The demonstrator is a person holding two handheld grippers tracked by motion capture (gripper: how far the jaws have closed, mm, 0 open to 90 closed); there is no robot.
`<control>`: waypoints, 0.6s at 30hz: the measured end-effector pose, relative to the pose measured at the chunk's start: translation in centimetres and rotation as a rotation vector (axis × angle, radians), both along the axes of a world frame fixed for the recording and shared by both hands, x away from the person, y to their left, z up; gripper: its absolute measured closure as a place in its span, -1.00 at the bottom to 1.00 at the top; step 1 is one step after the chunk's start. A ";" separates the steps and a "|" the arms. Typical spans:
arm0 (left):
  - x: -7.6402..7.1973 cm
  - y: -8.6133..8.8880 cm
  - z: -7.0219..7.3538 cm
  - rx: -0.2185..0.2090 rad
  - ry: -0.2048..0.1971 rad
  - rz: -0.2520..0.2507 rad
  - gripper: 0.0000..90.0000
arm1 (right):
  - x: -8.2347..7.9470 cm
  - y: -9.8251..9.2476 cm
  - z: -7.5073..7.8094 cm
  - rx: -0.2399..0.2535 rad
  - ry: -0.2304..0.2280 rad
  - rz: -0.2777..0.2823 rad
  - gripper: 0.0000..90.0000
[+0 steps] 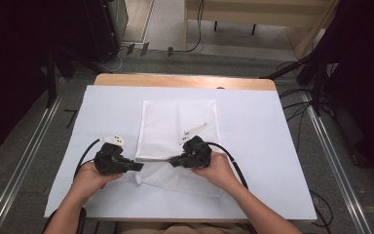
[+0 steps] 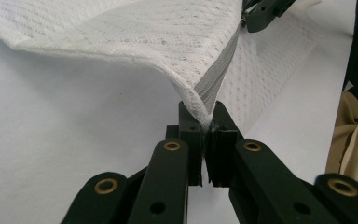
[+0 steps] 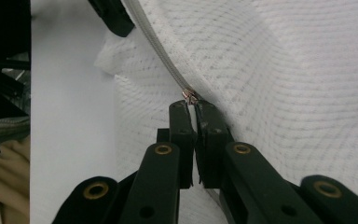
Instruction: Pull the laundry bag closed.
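I work on a white mesh bag point(image 1: 177, 131) that lies in the middle of the white worktop point(image 1: 253, 122), its far end flat toward the back edge and its near end lifted and rumpled toward the front edge, between my two hands. A grey zipper point(image 2: 213, 77) runs along the raised near edge of the bag.

My left gripper point(image 1: 137, 166) sits near the front edge, left of the bag, pointing right. Its jaws are closed tight on the corner of the mesh where the zipper ends; in the left gripper view the fabric point(image 2: 200, 109) rises from between the pads and drapes away to the left.

My right gripper point(image 1: 174, 161) points left toward the other one, the two tips close together but apart. Its jaws are pinched together on the small metal zipper pull point(image 3: 189, 96), with the slider just beyond the tips and the zipper tape running up and away over the mesh. My right hand point(image 1: 216, 170) rests over the rumpled near part of the bag.
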State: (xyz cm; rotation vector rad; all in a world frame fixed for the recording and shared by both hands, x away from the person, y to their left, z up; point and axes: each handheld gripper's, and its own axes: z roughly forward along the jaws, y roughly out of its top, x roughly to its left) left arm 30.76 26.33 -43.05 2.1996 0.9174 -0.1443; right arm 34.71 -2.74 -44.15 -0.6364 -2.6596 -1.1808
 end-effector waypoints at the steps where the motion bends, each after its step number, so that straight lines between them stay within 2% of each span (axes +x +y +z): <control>1: 0.0 0.0 0.0 0.001 0.000 -0.001 0.94 | 0.1 -0.1 0.0 0.008 0.000 0.000 0.96; 6: 0.0 0.0 -0.1 0.002 0.000 -0.006 0.94 | -0.3 -0.3 0.3 0.002 -0.013 0.007 0.96; 14: 0.0 0.0 0.0 -0.002 0.005 0.001 0.97 | -0.2 -1.0 0.2 -0.005 -0.010 -0.014 0.96; 18: 0.2 0.1 0.0 -0.013 0.032 0.007 0.99 | -0.3 -1.0 0.4 0.000 -0.014 -0.024 0.96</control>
